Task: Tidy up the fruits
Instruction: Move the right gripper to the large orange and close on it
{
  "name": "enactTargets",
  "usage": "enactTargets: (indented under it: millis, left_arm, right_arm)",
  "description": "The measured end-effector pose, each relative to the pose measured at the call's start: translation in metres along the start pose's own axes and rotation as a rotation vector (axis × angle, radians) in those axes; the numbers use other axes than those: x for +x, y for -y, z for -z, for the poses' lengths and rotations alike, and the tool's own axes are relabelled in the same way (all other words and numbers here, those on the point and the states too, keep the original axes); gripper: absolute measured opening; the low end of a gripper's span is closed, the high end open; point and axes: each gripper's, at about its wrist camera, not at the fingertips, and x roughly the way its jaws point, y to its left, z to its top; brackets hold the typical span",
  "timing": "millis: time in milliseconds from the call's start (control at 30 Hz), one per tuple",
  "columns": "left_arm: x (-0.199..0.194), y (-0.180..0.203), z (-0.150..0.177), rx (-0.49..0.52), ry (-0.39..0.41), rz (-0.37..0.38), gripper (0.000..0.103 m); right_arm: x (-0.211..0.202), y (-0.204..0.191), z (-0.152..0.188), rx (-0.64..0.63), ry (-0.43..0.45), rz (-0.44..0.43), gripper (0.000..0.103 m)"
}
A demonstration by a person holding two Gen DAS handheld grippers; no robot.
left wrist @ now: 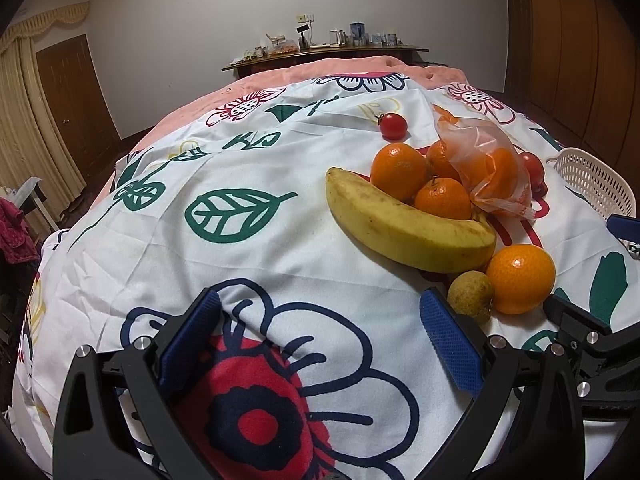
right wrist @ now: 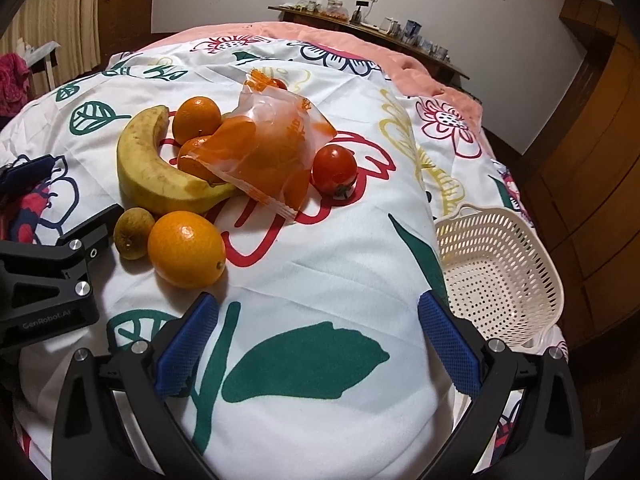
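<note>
A pile of fruit lies on a flowered cloth: a yellow banana, several oranges, a lone orange beside a small brownish fruit, two tomatoes and a clear plastic bag draped over oranges. A cream perforated basket stands at the right, with nothing in it. My left gripper is open, low and left of the fruit. My right gripper is open between the lone orange and the basket.
The cloth covers a rounded table with a pink cover beneath. A wooden sideboard with jars and cups stands against the far wall. Wooden doors are on the right, curtains on the left.
</note>
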Motion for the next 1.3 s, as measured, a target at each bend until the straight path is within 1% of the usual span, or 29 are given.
enactTargets:
  millis: [267, 400, 533, 733, 833, 900, 933, 1000, 1100, 1133, 1200, 1300]
  left_arm:
    - [0.0, 0.001, 0.0, 0.002, 0.0, -0.002, 0.101]
    - [0.0, 0.001, 0.0, 0.002, 0.001, -0.002, 0.101]
    - [-0.002, -0.001, 0.0, -0.012, 0.008, 0.013, 0.101]
    - [-0.018, -0.014, -0.001, -0.066, 0.042, 0.08, 0.101]
    - [-0.029, -0.018, -0.002, -0.064, 0.074, 0.062, 0.101]
    - [-0.035, -0.02, -0.004, -0.052, 0.092, 0.033, 0.101]
    - [-0.037, -0.022, -0.005, -0.048, 0.096, 0.013, 0.101]
    - [-0.039, -0.031, -0.006, -0.061, 0.093, -0.008, 0.101]
    - [-0.042, -0.043, -0.006, -0.091, 0.093, -0.016, 0.101]
    - [-0.043, -0.046, -0.007, -0.097, 0.093, -0.022, 0.101]
    - [-0.045, -0.052, -0.008, -0.104, 0.1, -0.024, 0.101]
    - [-0.047, -0.057, -0.008, -0.105, 0.113, -0.036, 0.101]
  right_arm:
    - [-0.001, 0.005, 0.002, 0.011, 0.011, -0.052, 0.098]
    - [-0.004, 0.007, 0.005, 0.032, 0.04, -0.069, 0.098]
    - [-0.01, 0.017, 0.008, 0.085, 0.088, -0.124, 0.098]
    - [-0.024, 0.024, 0.009, 0.115, 0.136, -0.203, 0.098]
    - [-0.028, 0.021, 0.005, 0.11, 0.144, -0.246, 0.098]
    - [-0.03, 0.015, 0.002, 0.09, 0.142, -0.255, 0.095]
    - [-0.03, 0.01, -0.001, 0.074, 0.138, -0.267, 0.092]
    - [-0.03, 0.001, -0.006, 0.046, 0.129, -0.283, 0.089]
    - [-0.024, -0.01, -0.013, 0.017, 0.095, -0.318, 0.072]
    - [-0.021, -0.011, -0.014, 0.015, 0.082, -0.329, 0.069]
    - [-0.014, -0.013, -0.017, 0.022, 0.051, -0.353, 0.059]
    - [-0.004, -0.014, -0.02, 0.044, 0.014, -0.388, 0.056]
